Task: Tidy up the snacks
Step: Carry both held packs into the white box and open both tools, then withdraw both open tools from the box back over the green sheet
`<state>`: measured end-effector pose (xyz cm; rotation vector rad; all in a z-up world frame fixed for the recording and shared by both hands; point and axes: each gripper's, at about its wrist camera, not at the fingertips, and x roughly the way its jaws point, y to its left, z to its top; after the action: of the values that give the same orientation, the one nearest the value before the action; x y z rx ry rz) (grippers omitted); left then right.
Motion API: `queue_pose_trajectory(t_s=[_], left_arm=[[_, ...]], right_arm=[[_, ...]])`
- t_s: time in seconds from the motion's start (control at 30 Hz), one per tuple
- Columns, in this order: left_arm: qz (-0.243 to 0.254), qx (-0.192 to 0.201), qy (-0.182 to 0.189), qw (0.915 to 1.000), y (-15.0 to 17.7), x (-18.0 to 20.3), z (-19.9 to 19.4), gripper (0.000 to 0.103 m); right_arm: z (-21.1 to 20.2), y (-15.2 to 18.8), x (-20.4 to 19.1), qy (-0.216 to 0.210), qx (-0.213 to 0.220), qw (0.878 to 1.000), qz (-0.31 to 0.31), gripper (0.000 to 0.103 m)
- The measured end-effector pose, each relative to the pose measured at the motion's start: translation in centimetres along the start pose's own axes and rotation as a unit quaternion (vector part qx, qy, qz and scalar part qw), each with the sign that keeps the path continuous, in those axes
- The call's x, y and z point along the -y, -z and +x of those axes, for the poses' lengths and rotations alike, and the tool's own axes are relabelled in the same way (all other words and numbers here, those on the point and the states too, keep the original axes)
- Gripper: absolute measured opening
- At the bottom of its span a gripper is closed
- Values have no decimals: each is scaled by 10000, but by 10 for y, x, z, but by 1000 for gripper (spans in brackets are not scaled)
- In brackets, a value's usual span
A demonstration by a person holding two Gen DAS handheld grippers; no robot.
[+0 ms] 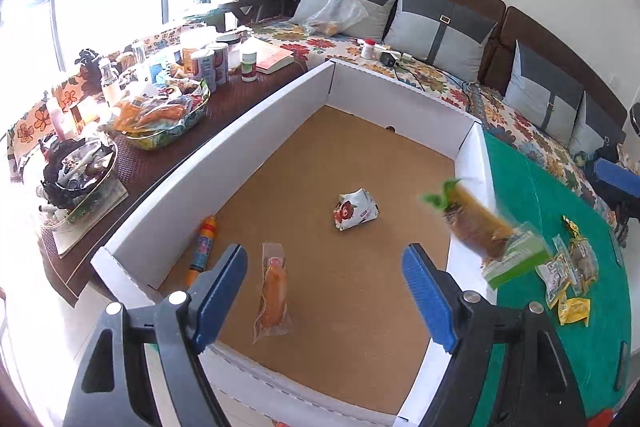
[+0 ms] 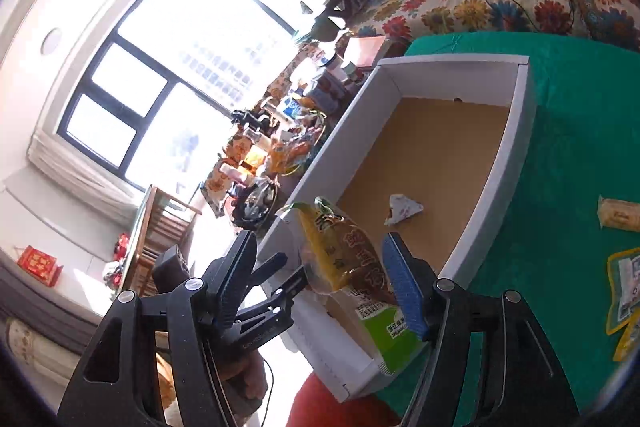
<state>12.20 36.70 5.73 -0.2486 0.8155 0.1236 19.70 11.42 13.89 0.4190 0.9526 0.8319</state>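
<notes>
Between the spread blue pads of the left gripper (image 1: pixel 324 291), the cork floor of the white-walled box (image 1: pixel 276 107) is in view. The jaws stand wide apart and hold nothing. Just ahead of the left pad a long orange sausage pack (image 1: pixel 273 293) lies flat on the box floor. Beyond that pad, against the box's left wall, rests a small orange-capped tube (image 1: pixel 204 247). Farther ahead, near the floor's middle, sits a crumpled white snack packet (image 1: pixel 355 209).

To the right of the right pad, above the box's right wall, a yellow-brown-and-green snack bag (image 1: pixel 486 231) appears blurred and clear of the surface. In the right wrist view this bag (image 2: pixel 352 267) lies between the jaws of the right gripper (image 2: pixel 320 279), against the blue right pad; the jaws stand fairly wide, and whether they grip the bag cannot be told. The left gripper's frame shows behind its left finger.

Right of the box, several small yellow and clear packets (image 1: pixel 568 271) lie on the green tablecloth (image 1: pixel 532 187).
</notes>
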Motion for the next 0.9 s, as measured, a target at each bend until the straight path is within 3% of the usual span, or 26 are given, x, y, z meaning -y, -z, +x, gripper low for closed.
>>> queue_pose_trajectory(t_s=[0.1,0.2,0.3,0.37,0.5,0.6,0.67,0.77,0.9], left_arm=[[-241,-154,181,9994,16,-5,6,80],[-165,-391,588,9974,23,31,19,80],[317,-519,1068,9924,34,97,17,81],[731,-672,1381,9854,47,145,20,85],[1359,-1174,1728,9684,84,233,46,90],[1701,-1508,1582,9609,112,281,82,90],[1827,-1648,1432,9586,127,301,105,90],[1879,-1652,1241,9602,139,318,131,90],[2012,-1193,1040,9667,142,332,141,91]], right_arm=[[-27,17,30,474,249,9985,-148,71],[-58,45,85,1626,411,9844,-529,72],[-94,88,166,2970,343,9521,-639,72],[-129,124,224,3734,331,9265,-339,72],[-214,190,311,4703,678,8771,702,72],[-261,223,338,5118,1083,8444,1151,72],[-277,235,348,5242,1240,8319,1334,72],[-286,240,356,5265,1348,8268,1449,72],[-282,241,360,5272,1400,8260,1422,72]])
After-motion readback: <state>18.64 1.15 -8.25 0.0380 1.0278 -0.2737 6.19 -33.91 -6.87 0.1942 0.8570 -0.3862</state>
